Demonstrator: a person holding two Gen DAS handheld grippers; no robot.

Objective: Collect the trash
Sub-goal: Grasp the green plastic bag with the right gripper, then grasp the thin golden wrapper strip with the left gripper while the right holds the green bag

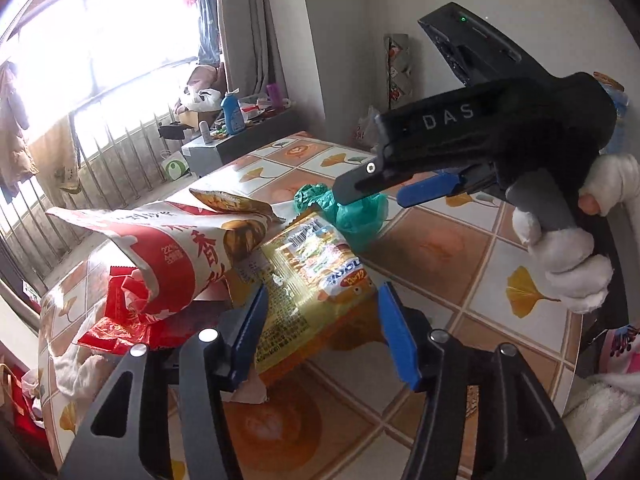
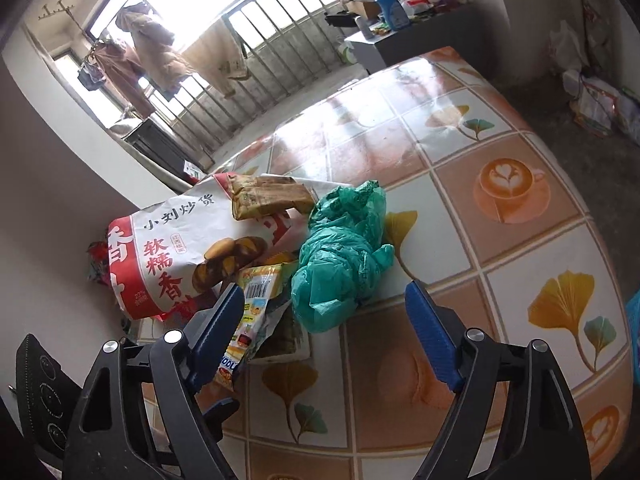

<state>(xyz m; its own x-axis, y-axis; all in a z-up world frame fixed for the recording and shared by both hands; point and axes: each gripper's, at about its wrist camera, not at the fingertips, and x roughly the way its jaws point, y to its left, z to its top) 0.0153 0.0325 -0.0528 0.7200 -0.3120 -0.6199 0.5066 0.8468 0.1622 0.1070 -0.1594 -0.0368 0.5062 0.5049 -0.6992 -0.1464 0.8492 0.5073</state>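
Observation:
A pile of trash lies on the tiled table (image 1: 460,248). A yellow noodle wrapper (image 1: 308,280) sits between the open fingers of my left gripper (image 1: 324,336). A large red-and-white paper snack bag (image 1: 176,248) lies to its left, over red foil scraps (image 1: 116,320). A crumpled green plastic bag (image 2: 340,252) lies beyond the wrapper. My right gripper (image 2: 324,316) is open and empty just above the green bag, and it also shows in the left wrist view (image 1: 380,196). The paper bag (image 2: 180,252) and the yellow wrapper (image 2: 256,304) also show in the right wrist view.
A white cloth (image 1: 76,364) hangs at the table's left edge. A cluttered side cabinet (image 1: 224,140) with a blue bottle (image 1: 233,114) stands by the barred window. Bags (image 2: 592,92) lie on the floor at the far right. The table's right half (image 2: 500,200) is bare tablecloth.

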